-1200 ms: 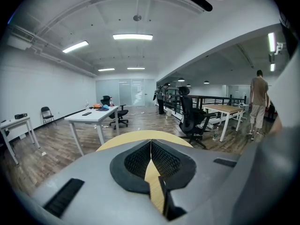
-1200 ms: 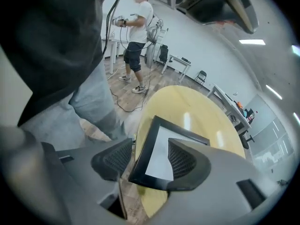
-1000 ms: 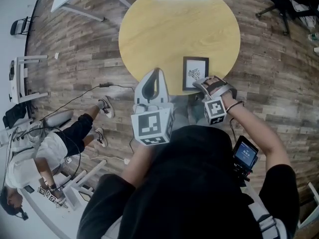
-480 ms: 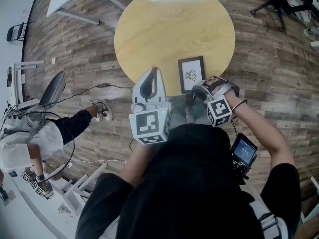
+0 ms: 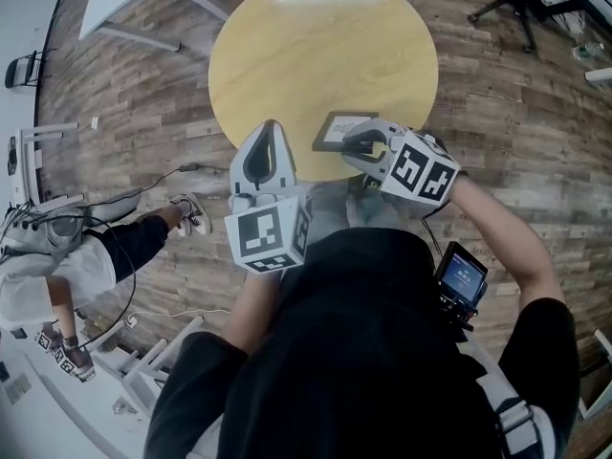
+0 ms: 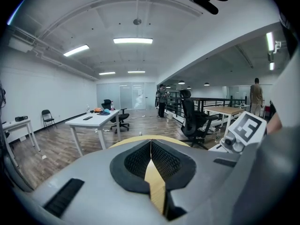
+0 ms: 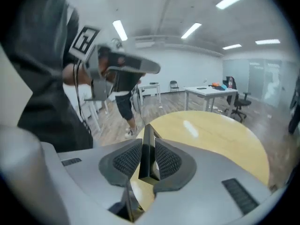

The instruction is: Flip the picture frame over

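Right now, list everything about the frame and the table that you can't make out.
Picture frame, its drawing: too small and tilted in the head view and partly covered by the right gripper. The right gripper view shows it edge-on only.
Its other face: no view shows it.
Whether its lower edge touches the table: hidden by the right gripper in the head view.
Part of the table's near rim: behind the left gripper in the head view.

Round pale wooden table (image 5: 316,46), upper centre, on dark plank floor (image 5: 497,94); a picture frame (image 5: 333,130) tilts at its near edge.
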Motion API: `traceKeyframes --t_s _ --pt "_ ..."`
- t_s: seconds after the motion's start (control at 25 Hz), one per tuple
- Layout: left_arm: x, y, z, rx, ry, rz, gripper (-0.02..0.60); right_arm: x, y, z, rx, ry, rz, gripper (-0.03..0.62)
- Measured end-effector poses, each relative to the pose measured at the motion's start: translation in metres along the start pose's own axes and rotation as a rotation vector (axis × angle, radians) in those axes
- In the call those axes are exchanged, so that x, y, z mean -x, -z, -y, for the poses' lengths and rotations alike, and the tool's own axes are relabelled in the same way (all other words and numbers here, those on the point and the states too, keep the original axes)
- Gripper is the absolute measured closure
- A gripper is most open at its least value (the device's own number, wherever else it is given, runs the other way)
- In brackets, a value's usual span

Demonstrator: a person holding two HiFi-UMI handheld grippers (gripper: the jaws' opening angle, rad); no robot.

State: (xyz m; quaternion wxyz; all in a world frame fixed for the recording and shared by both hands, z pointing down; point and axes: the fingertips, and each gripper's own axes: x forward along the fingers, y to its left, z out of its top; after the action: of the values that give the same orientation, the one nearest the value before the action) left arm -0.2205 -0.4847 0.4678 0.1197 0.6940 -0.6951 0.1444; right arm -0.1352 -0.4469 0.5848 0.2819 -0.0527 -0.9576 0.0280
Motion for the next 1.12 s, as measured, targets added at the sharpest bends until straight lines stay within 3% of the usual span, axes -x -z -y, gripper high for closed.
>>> traceKeyframes --t_s 0.28,0.36,0.52,0.8,1.12 --pt "0.005 -0.009 -0.010 -0.002 -0.023 0.012 0.558 0.027 -0.038 0.048 -0.875 -0.173 0.445 0.500" --pt "0.005 -0.009 -0.011 -0.002 -0.026 0.011 0.558 0.030 -0.028 0.064 -1.034 -0.161 0.510 0.499" --pt "0.004 -0.011 -0.012 -0.003 -0.025 0.009 0.558 0.032 0.006 0.085 -1.135 -0.052 0.496 0.499" --pt "0.000 -0.011 -0.003 -0.010 0.001 0.007 0.558 0.040 0.044 0.097 -1.254 0.030 0.548 0.500" --pt "-0.005 -0.010 -0.002 -0.013 0.018 0.000 0.558 0.034 0.085 0.096 -1.143 0.212 0.333 0.513"
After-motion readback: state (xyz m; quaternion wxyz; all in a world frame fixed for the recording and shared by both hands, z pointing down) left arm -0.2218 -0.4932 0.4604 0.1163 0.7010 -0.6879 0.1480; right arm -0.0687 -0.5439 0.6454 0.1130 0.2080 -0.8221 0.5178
